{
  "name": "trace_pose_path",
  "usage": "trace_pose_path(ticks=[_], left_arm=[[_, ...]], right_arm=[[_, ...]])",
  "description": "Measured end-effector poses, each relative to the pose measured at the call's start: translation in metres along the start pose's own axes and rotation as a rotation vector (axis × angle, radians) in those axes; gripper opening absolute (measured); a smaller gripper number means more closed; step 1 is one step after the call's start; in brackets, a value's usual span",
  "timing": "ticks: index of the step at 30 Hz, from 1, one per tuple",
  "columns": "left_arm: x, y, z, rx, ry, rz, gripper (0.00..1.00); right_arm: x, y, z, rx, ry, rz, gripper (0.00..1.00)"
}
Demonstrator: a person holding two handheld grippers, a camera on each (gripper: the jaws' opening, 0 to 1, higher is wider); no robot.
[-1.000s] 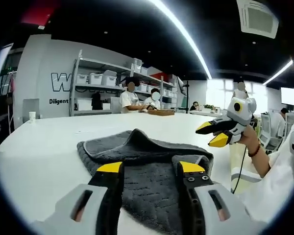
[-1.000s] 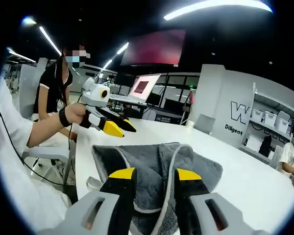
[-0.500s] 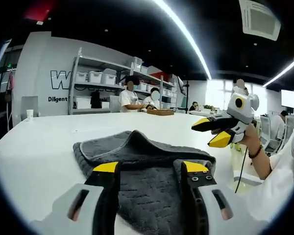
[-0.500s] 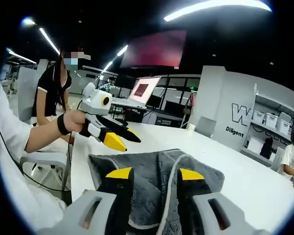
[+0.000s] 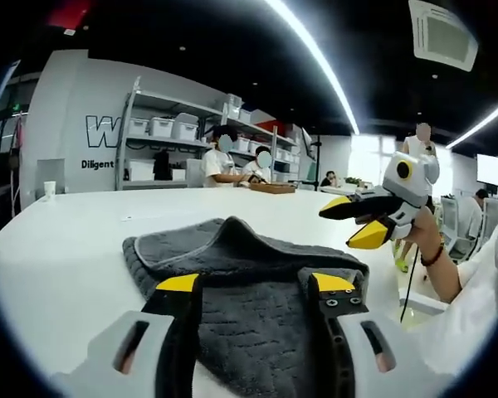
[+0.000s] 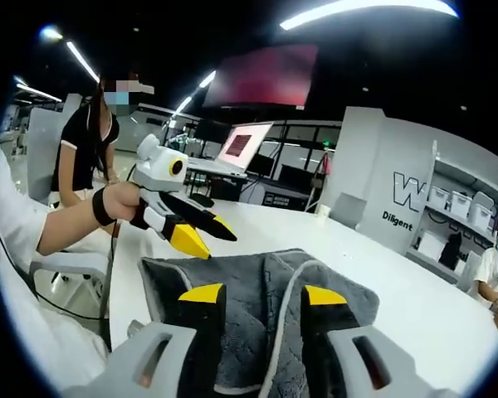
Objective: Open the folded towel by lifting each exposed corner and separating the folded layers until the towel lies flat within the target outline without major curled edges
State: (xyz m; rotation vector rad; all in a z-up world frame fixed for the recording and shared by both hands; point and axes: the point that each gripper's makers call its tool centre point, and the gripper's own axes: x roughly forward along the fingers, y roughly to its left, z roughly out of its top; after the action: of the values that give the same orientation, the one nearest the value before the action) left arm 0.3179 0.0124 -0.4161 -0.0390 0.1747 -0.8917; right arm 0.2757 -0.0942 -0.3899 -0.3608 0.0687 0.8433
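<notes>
A dark grey folded towel point(image 5: 232, 274) with a lighter hem lies on the white table point(image 5: 66, 249), humped in a ridge at its middle. My left gripper point(image 5: 253, 283) hovers low over its near part, jaws open, nothing between them. In the left gripper view my right gripper point(image 5: 355, 220) hangs open at the right, above the towel's right corner. From the other side, the towel point(image 6: 257, 282) lies under my open right gripper point(image 6: 253, 294), and my left gripper point(image 6: 201, 234) floats open over the towel's left corner, held by a hand with a black wristband.
The white table point(image 6: 415, 315) stretches wide around the towel. Shelves with white bins point(image 5: 162, 133) and seated people point(image 5: 224, 162) are far behind. A person in black point(image 6: 87, 141) stands beyond the table edge near a laptop point(image 6: 245, 149). A small cup point(image 5: 50, 189) stands far left.
Both grippers have eased slightly closer to the towel and to each other. The towel itself has not changed shape.
</notes>
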Motion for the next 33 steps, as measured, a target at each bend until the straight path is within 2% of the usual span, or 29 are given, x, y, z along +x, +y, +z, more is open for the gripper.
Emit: trace_pose_path(ticks=[18, 22, 30, 33], left_arm=[[0.005, 0.023, 0.005, -0.014, 0.008, 0.053, 0.49], [0.003, 0.024, 0.007, -0.022, -0.01, 0.05, 0.49], [0.006, 0.028, 0.001, -0.029, 0.007, 0.066, 0.49], [0.009, 0.03, 0.0, -0.012, 0.016, 0.07, 0.49]], right_arm=[[0.018, -0.011, -0.001, -0.008, 0.031, -0.02, 0.33], [0.022, -0.013, -0.003, -0.003, 0.036, -0.02, 0.33], [0.028, -0.018, -0.006, -0.004, 0.044, -0.03, 0.33], [0.032, -0.017, -0.009, 0.014, 0.049, -0.007, 0.34]])
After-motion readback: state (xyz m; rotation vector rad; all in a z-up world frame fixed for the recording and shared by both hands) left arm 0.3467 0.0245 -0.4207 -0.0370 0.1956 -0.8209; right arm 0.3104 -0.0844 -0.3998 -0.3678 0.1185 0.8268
